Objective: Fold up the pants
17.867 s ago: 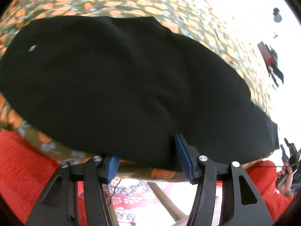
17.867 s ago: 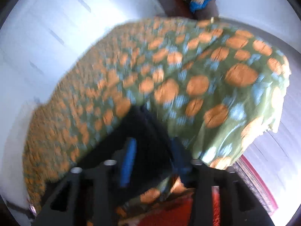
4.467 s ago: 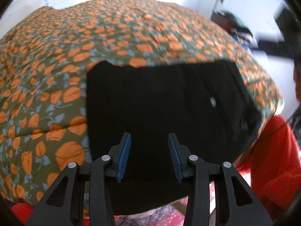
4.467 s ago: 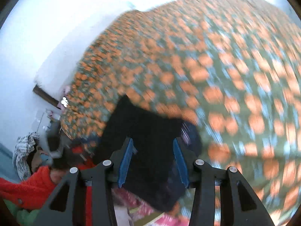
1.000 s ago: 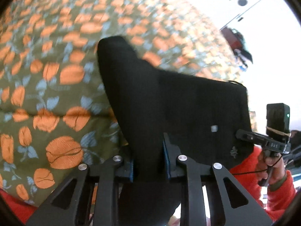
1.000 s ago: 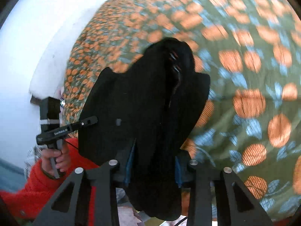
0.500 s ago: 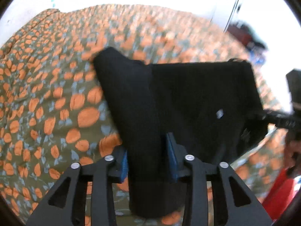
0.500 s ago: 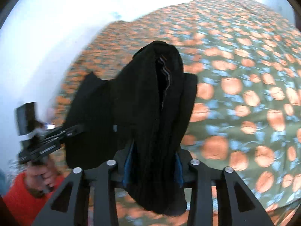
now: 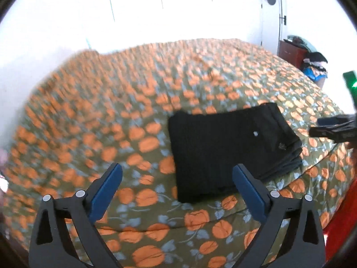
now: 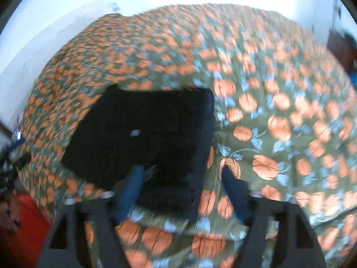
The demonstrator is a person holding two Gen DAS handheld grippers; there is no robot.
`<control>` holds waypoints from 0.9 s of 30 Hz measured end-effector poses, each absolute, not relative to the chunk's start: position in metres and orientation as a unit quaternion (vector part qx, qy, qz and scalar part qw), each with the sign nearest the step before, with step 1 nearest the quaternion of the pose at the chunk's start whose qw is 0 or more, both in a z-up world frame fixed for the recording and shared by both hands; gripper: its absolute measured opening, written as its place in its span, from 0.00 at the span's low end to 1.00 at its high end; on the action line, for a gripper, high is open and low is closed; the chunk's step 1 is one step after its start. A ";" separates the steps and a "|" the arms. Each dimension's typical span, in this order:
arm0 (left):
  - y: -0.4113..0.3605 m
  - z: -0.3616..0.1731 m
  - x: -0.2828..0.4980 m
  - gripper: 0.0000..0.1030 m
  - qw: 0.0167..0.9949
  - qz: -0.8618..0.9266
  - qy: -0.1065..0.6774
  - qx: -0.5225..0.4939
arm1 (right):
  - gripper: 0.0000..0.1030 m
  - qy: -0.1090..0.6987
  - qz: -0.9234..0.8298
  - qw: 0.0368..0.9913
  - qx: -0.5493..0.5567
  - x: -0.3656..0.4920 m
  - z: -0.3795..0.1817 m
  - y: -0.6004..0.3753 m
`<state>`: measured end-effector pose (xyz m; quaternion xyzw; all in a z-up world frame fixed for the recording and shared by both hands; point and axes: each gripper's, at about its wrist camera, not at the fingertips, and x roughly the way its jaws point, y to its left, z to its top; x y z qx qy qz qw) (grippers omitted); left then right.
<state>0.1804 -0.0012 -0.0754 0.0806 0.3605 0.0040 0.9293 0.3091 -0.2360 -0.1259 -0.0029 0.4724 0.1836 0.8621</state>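
The black pants lie folded into a flat rectangle on the bed's green cover with orange flowers. My left gripper is open and empty, raised above the cover just in front of the fold. The right gripper shows at the right edge of the left wrist view. In the blurred right wrist view the folded pants lie ahead to the left. My right gripper is open and empty over the fold's near right corner.
White walls stand behind the bed. A dark red cabinet with clothes piled on it stands at the far right. The person's red sleeve shows at the lower left of the right wrist view.
Both grippers have let go of the pants and opened. The pants now lie flat on the bed as a folded rectangle, and both grippers have pulled back from them.
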 end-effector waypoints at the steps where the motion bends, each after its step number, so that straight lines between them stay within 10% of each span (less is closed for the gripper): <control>1: -0.006 -0.069 0.173 0.99 0.931 0.013 0.353 0.096 | 0.84 0.462 0.191 0.866 -0.012 0.297 -0.115 -0.234; 5: -0.023 -0.054 0.145 0.99 0.928 0.045 0.346 0.131 | 1.00 0.448 0.206 0.869 -0.038 0.241 -0.079 -0.226; 27: -0.039 -0.064 0.063 0.99 0.894 0.011 0.441 0.079 | 1.00 0.433 0.170 0.883 -0.063 0.096 -0.071 -0.190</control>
